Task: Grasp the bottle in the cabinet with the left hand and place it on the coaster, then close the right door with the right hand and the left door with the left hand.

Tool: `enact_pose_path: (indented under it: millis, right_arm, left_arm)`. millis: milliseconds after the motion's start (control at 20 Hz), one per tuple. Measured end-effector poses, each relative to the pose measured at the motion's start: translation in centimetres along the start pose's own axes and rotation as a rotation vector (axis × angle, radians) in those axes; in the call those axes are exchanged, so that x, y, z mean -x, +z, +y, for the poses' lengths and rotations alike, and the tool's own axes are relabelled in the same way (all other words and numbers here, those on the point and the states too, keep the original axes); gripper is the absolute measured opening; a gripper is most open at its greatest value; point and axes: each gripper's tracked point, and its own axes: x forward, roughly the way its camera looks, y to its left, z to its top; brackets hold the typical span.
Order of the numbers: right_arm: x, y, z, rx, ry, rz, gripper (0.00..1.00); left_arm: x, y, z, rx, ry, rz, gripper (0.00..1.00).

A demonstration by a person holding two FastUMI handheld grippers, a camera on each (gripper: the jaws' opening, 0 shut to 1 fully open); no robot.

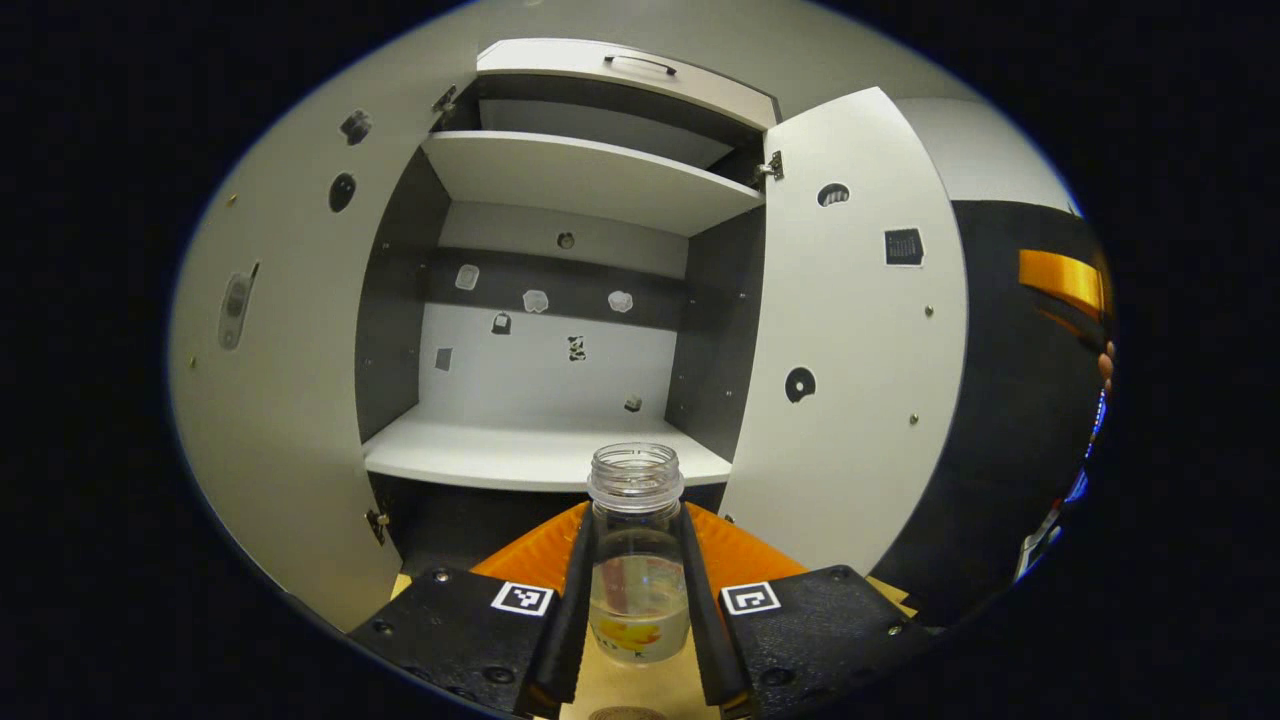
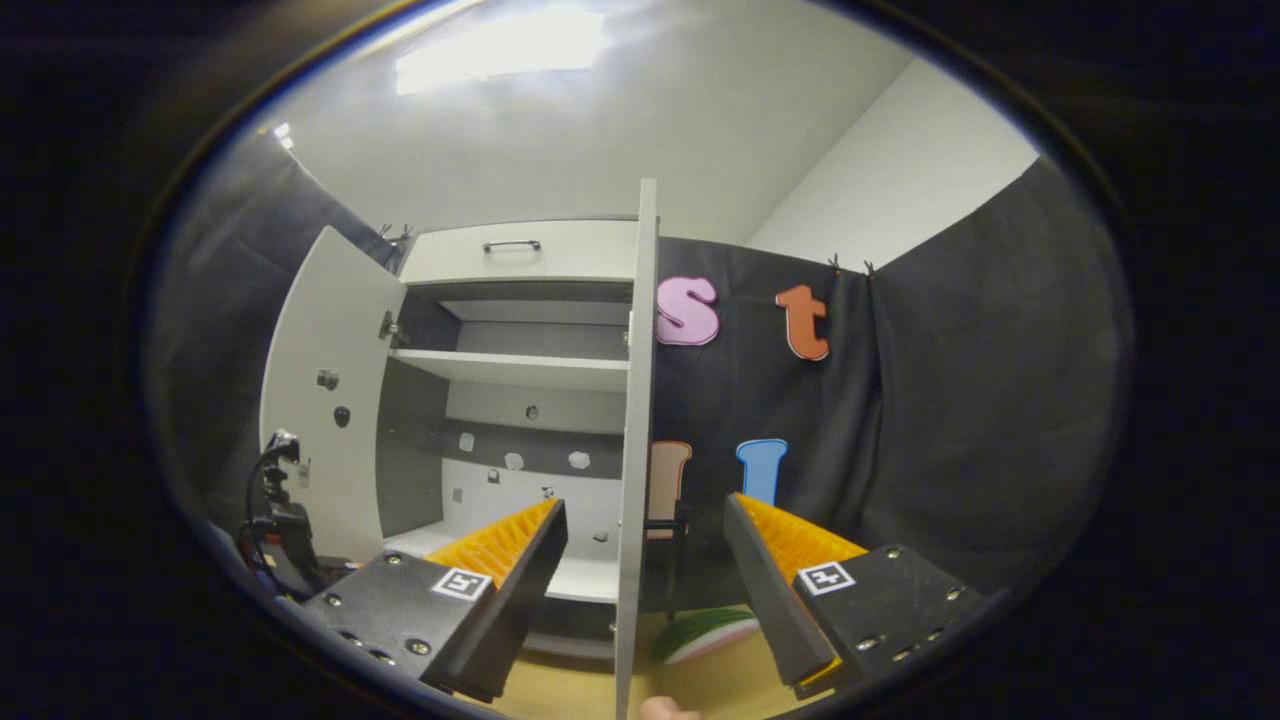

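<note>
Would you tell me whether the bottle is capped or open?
Open: the bottle, upright between the left gripper fingers, shows a bare threaded rim.

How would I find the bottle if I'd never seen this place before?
Look for the big white cabinet with both doors swung open. Just in front of its lower shelf, the left claw is pinching the bottle between its two fingers. It is a clear bottle with a wide, open threaded mouth, no cap, a little liquid inside and a yellowish label low down; nothing else nearby is see-through.
</note>
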Motion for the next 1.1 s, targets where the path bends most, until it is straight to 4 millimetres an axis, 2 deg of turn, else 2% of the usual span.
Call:
enact_pose_path:
  millis: [150, 300, 350, 400, 700, 750, 800, 1000, 1100]
  right_arm:
    - [0.0, 0.3, -0.6, 0.01, 0.02, -0.01, 0.93]
    - [-0.1, 0.5, -1.0, 0.025, 0.032, -0.023, 0.95]
    - [-0.1, 0.5, -1.1, 0.028, 0.037, -0.026, 0.95]
    - [-0.1, 0.7, -1.3, 0.031, 0.04, -0.031, 0.95]
    - [0.0, 1.1, -2.6, 0.049, 0.028, -0.044, 0.95]
    - [-0.1, 1.1, -2.8, 0.05, 0.024, -0.046, 0.98]
    - [-0.1, 1.2, -3.0, 0.05, 0.02, -0.047, 0.95]
    - [-0.2, 1.6, -3.9, 0.059, 0.003, -0.055, 0.96]
    - [-0.3, 1.6, -4.3, 0.071, -0.007, -0.058, 0.95]
  left_arm:
    - [1.8, -3.5, 0.4, 0.014, 0.029, 0.033, 0.47]
    - [3.0, -6.8, 1.1, 0.032, 0.059, 0.076, 0.47]
    - [3.3, -7.7, 1.3, 0.039, 0.065, 0.084, 0.44]
    - [3.5, -8.6, 1.4, 0.044, 0.072, 0.092, 0.47]
    - [3.7, -15.1, 2.2, 0.038, 0.094, 0.192, 0.5]
    - [3.7, -16.2, 2.1, 0.044, 0.086, 0.211, 0.47]
    - [3.5, -17.4, 1.9, 0.049, 0.077, 0.226, 0.47]
    - [3.4, -21.7, 2.4, 0.035, 0.094, 0.301, 0.47]
    - [3.3, -22.9, 2.4, 0.034, 0.097, 0.316, 0.48]
